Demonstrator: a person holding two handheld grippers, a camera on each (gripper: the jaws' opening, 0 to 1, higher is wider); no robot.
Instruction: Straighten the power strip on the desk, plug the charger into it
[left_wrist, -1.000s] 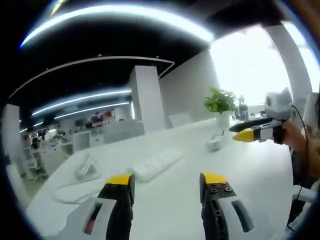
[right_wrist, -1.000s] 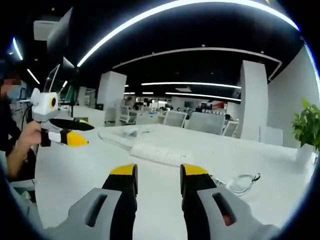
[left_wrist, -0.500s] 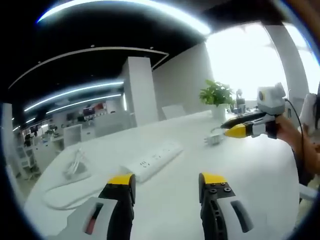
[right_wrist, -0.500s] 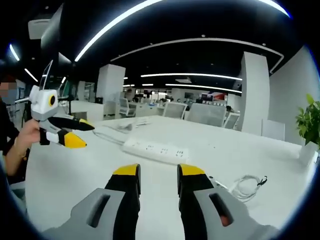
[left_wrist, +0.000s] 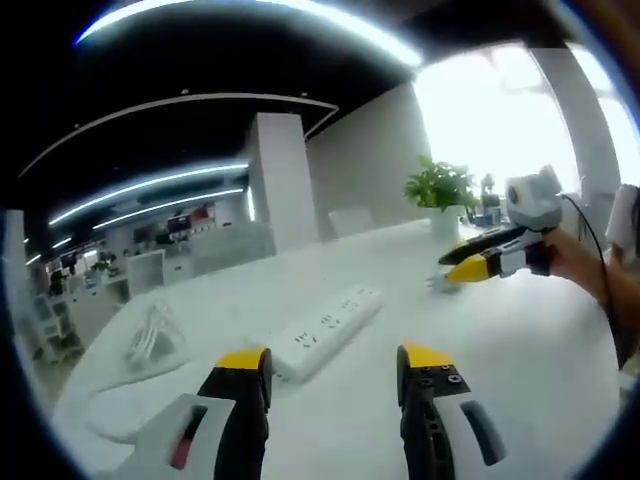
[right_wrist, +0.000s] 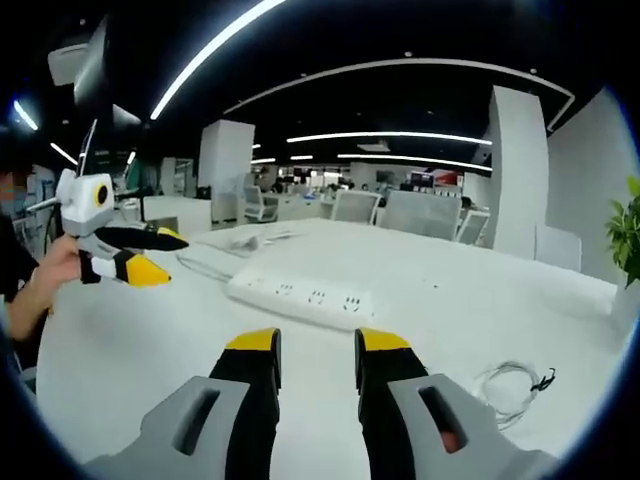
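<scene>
In the left gripper view, the left gripper (left_wrist: 333, 372) is hovering over the white desk (left_wrist: 520, 350) with its jaws spread apart and nothing between them. The power strip (left_wrist: 325, 327) is lying just ahead of its jaws, angled away to the right. In the right gripper view, the right gripper (right_wrist: 316, 352) is holding its jaws parted and empty too, the strip sitting crosswise just beyond them. What may be the charger cable (right_wrist: 515, 386) is coiling off to its right, too blurred to confirm.
</scene>
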